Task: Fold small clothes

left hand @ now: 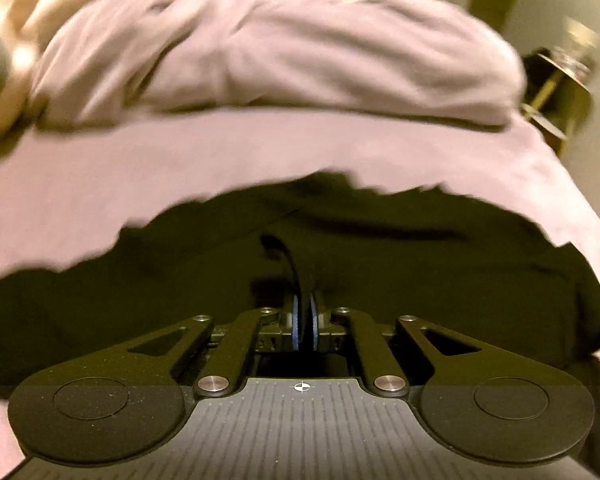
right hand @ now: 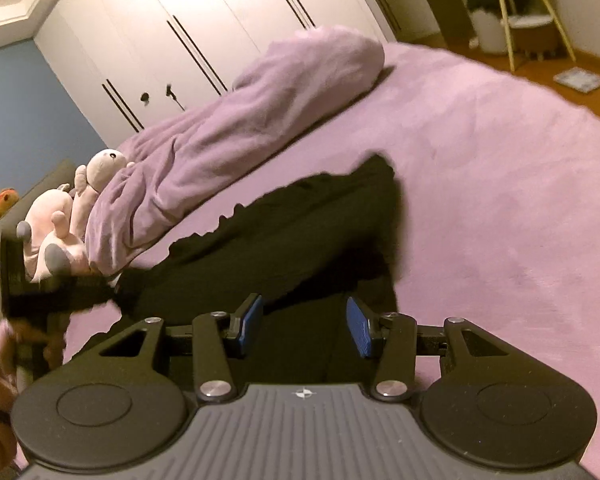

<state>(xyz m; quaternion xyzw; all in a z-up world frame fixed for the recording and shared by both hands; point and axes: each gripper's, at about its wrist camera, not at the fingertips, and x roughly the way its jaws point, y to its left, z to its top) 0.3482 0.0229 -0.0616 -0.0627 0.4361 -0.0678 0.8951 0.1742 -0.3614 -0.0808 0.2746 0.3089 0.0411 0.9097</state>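
Black garment [right hand: 300, 232] on the bed [right hand: 500, 200]: soft, light, limp. Left gripper [left hand: 306, 320] fingers pinch its cloth; right gripper [right hand: 304, 326] fingers gape. Best held at edges.

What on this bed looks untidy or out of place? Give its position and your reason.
The black garment lies crumpled on the purple sheet, its far edge ragged rather than straight. The left gripper is shut on its cloth; the right gripper is open above it. The duvet beyond is bunched in a heap.

No readable text, labels, brands or numbers in either view; both blurred by motion.
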